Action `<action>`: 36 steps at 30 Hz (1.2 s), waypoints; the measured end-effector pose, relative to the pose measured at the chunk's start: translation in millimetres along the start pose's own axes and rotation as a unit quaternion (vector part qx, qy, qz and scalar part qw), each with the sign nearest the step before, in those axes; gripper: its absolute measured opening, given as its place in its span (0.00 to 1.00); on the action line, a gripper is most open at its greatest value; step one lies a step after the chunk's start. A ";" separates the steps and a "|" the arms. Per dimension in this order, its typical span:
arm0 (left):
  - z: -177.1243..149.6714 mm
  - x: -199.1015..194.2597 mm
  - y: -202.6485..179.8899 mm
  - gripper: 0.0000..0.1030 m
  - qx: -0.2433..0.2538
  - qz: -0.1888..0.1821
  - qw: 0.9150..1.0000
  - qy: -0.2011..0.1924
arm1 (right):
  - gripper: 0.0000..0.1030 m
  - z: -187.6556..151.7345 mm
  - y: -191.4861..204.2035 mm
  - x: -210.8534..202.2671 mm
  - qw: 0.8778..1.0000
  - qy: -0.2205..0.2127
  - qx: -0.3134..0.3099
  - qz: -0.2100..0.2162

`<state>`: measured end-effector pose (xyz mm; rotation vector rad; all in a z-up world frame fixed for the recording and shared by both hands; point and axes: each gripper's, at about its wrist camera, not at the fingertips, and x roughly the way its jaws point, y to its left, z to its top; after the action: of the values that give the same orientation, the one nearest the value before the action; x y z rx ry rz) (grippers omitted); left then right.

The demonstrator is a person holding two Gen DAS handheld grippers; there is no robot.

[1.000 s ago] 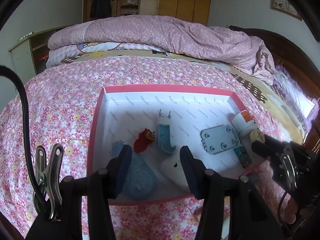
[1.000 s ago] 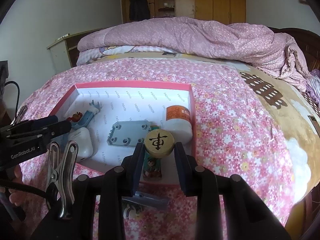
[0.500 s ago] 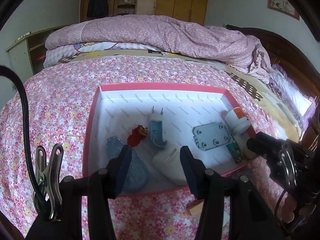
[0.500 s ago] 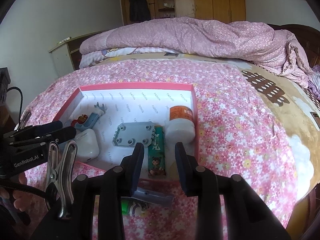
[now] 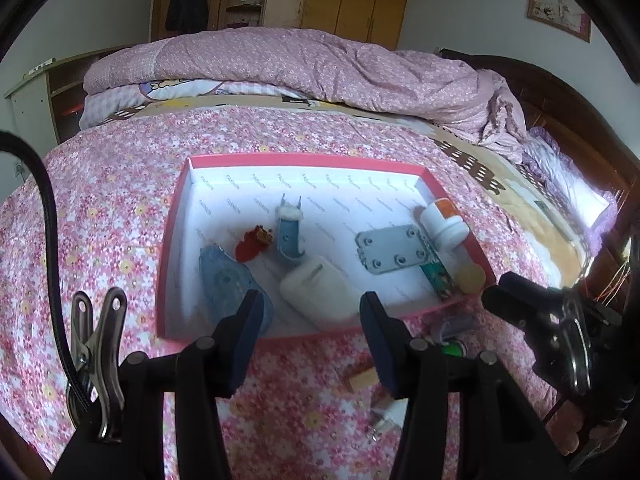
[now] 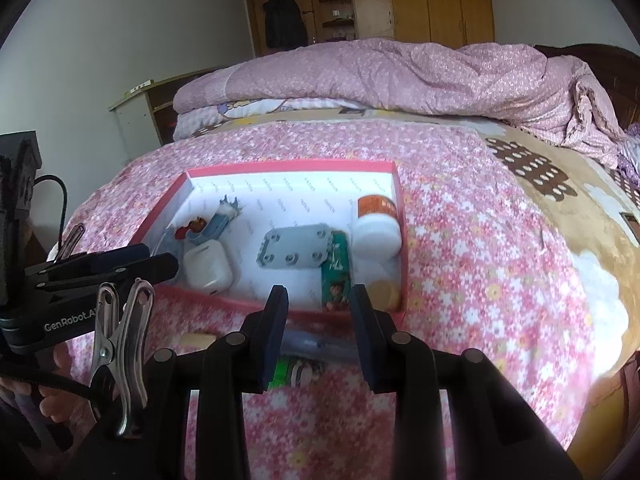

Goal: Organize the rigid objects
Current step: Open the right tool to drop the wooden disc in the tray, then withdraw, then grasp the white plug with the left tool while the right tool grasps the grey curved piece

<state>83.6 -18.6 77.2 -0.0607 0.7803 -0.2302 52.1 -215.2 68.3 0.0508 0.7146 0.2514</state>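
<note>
Pink box: shallow pink-rimmed box [image 5: 170, 240] with a white printed lining, sitting on the floral bedspread [image 5: 100, 200], pretty much centred in both views

Inside, near right corner: round tan wooden piece [image 5: 471, 278] lying right in the corner, just beside a green picture card [image 5: 438, 278]

Inside, right wall: white bottle with an orange label [image 5: 444, 222] on its side against the wall

Inside, middle: grey plate with round studs [image 5: 392, 251], flat, its right edge touching the card

Inside, front: white earbud case [image 5: 320, 292] close to the near wall, with a translucent blue gadget [image 5: 228, 284] to its left

Inside, further back: blue and white plug-like thing [image 5: 290, 232] with 2 prongs, small red figurine [image 5: 252, 242] just beside it

Outside the box: on the bedspread by the near wall there's a small wooden block [image 5: 362, 380], a white plug [image 5: 386, 420] and a green lighter [image 6: 296, 372] next to a clear tube [image 6: 316, 344]; can't make out more than that

Left tool [image 5: 310, 340]: fingers spread apart, gripping nothing, hovering at the near wall of the box

Right tool [image 6: 320, 332]: also spread and empty, over the near edge of the box with the lighter and tube below it
</note>
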 end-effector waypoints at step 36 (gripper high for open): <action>-60.9 16.4 -61.3 0.51 0.100 -0.057 0.991 0.070 | 0.37 -43.1 -23.6 -7.1 0.998 0.047 0.034 -0.009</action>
<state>40.8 -80.1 31.2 0.1013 0.8900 -0.4234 23.7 -241.5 37.2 0.0970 0.8160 0.2134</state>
